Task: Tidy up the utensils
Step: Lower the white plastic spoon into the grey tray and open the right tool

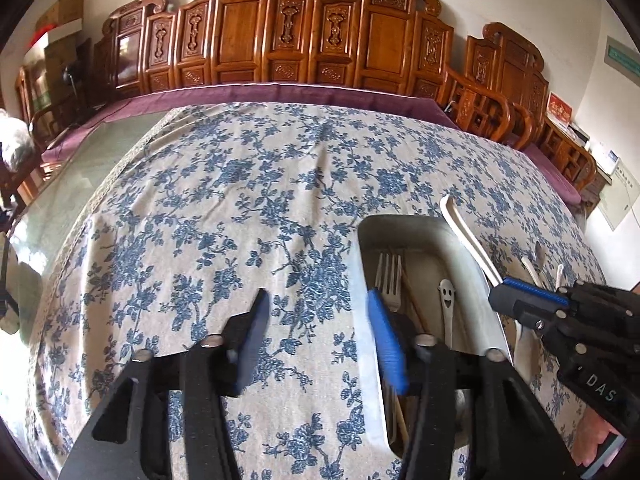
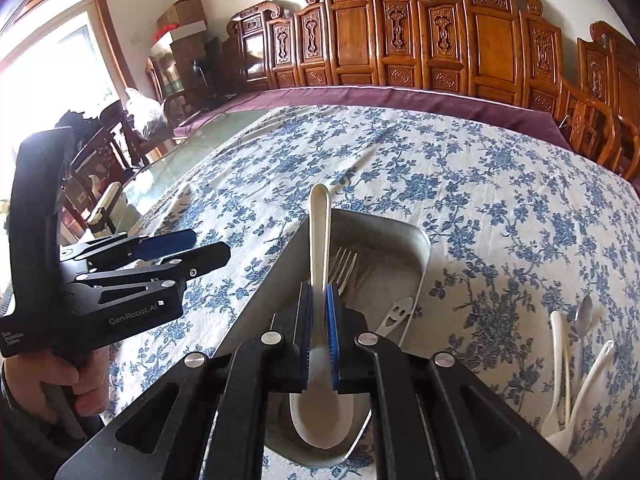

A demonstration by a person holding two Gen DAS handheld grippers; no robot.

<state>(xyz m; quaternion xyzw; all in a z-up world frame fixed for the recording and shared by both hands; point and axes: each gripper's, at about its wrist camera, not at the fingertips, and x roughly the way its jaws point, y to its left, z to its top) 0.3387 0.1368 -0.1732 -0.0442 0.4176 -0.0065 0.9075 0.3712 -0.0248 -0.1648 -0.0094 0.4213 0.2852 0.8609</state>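
Right gripper (image 2: 319, 312) jaws pinch a white spoon (image 2: 320, 240); left gripper (image 1: 316, 332) jaws spread.

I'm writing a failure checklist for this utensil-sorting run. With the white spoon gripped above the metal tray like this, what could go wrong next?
1. The right gripper clamps the white spoon by its narrow handle, bowl end hanging nearest the camera; it could pivot or slip when released.
2. The metal tray already holds a fork and a smiley-face utensil; the spoon may land across them or on the rim.
3. The left gripper, open, hovers at the tray's edge and might bump it.
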